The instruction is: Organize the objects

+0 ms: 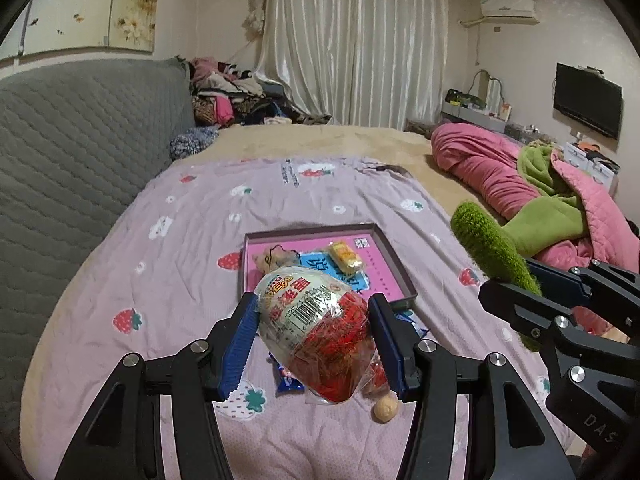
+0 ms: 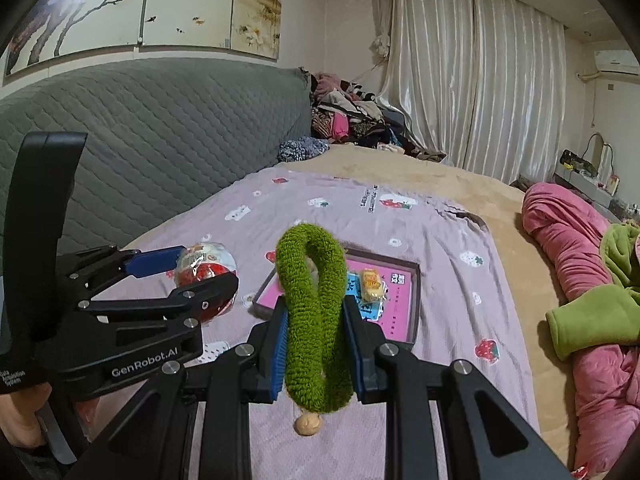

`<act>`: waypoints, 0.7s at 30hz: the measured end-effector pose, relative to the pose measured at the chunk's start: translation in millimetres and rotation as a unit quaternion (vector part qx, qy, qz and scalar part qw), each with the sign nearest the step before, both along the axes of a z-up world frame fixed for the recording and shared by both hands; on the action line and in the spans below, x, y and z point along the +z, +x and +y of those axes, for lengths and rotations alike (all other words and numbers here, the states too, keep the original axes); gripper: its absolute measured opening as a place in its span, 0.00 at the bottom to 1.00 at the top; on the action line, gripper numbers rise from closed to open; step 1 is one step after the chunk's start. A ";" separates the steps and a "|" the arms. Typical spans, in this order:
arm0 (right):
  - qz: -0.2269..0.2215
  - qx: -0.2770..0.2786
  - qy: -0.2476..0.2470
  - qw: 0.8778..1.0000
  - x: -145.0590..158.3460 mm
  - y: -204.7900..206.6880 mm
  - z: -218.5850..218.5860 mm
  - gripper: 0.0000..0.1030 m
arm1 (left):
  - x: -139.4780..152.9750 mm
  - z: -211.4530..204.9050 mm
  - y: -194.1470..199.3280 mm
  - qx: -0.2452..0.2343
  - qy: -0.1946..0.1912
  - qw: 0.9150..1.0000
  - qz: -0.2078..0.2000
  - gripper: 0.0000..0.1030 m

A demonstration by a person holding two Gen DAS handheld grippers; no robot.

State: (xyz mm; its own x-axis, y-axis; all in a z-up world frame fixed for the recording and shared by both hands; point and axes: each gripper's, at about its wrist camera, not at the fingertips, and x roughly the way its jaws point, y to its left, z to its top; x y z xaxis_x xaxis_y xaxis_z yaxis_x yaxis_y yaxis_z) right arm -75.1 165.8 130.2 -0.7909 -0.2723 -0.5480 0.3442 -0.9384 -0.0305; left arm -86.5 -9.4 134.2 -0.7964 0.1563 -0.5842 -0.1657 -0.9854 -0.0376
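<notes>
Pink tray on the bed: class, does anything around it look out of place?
Yes. A small round tan ball and a blue wrapped snack lie loose on the bedsheet in front of the pink tray, while a yellow snack already sits inside.

A bed [image 1: 320, 140] filled the room, under a lilac strawberry-print sheet [image 1: 168, 240] over a tan blanket [image 2: 460, 176]. A grey quilted headboard [image 2: 140, 140] stood beneath a floral wall painting [image 2: 160, 4]. Pale curtains [image 1: 352, 40] hung closed at the far wall, clothes [image 1: 236, 96] piled beside them. Pink and green bedding [image 1: 540, 192] lay bunched on the right. A TV [image 1: 586, 98] and an air conditioner [image 1: 508, 10] hung on the right wall.
</notes>
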 end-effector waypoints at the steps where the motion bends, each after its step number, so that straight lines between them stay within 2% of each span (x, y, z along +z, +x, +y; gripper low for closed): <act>1: 0.000 0.001 -0.001 1.000 1.7 -0.6 0.2 0.25 | 2.7 0.5 0.7 0.000 0.001 1.000 0.003 0.56; 12: 0.008 -0.002 -0.016 1.000 12.6 -25.5 7.8 0.25 | 13.0 8.1 -22.0 -0.003 -0.003 1.000 0.010 0.56; 21: 0.005 -0.004 -0.032 0.999 8.9 -65.8 15.3 0.25 | 10.0 9.3 -62.9 0.007 0.000 1.000 0.013 0.56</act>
State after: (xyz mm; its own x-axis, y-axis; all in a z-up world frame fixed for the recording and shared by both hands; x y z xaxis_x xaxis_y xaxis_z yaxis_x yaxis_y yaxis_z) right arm -140.9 181.1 139.1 -0.7986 -0.2999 -0.5218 0.3361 -0.9414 0.0267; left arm -149.4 -0.1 144.2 -0.8137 0.1460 -0.5626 -0.1538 -0.9875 -0.0338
